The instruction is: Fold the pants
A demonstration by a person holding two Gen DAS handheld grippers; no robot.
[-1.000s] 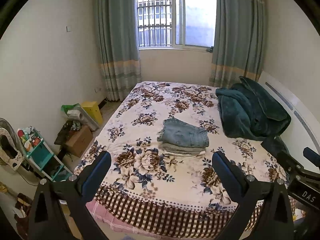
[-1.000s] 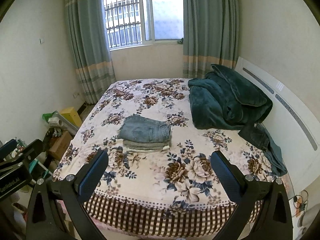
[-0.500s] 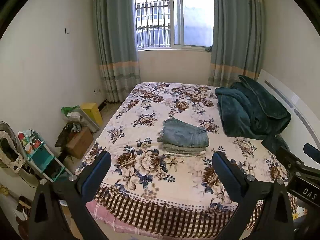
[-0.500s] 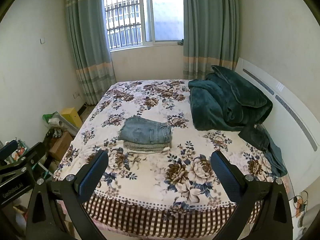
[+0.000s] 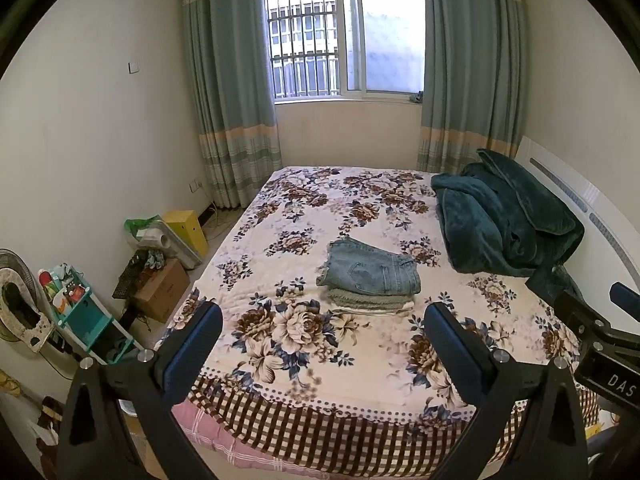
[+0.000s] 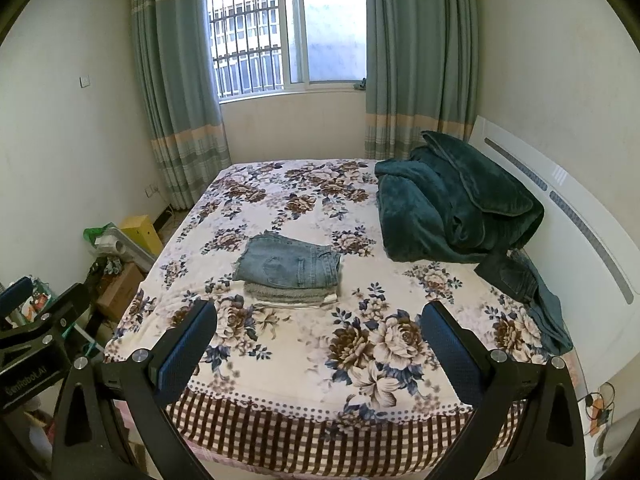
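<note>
A stack of folded pants, light blue jeans [image 5: 370, 270] on top of grey and pale ones, lies mid-bed on the floral bedspread [image 5: 304, 200]; it also shows in the right wrist view [image 6: 290, 266]. Dark unfolded jeans [image 6: 528, 292] lie crumpled at the bed's right side by the headboard. My left gripper [image 5: 322, 342] is open and empty, held back above the bed's foot edge. My right gripper [image 6: 318, 340] is open and empty, also back at the foot edge, to the right of the left one.
A dark green blanket [image 5: 508, 220] is heaped at the bed's right by the white headboard [image 6: 560, 208]. On the floor left of the bed stand a cardboard box [image 5: 162, 290], a yellow box [image 5: 186, 228], a teal shelf [image 5: 86, 324] and a fan [image 5: 18, 304]. Curtains flank the window [image 5: 344, 40].
Both grippers have drifted slightly, with the view tilting a little; the room sits marginally lower in frame. Nothing on the bed has moved.
</note>
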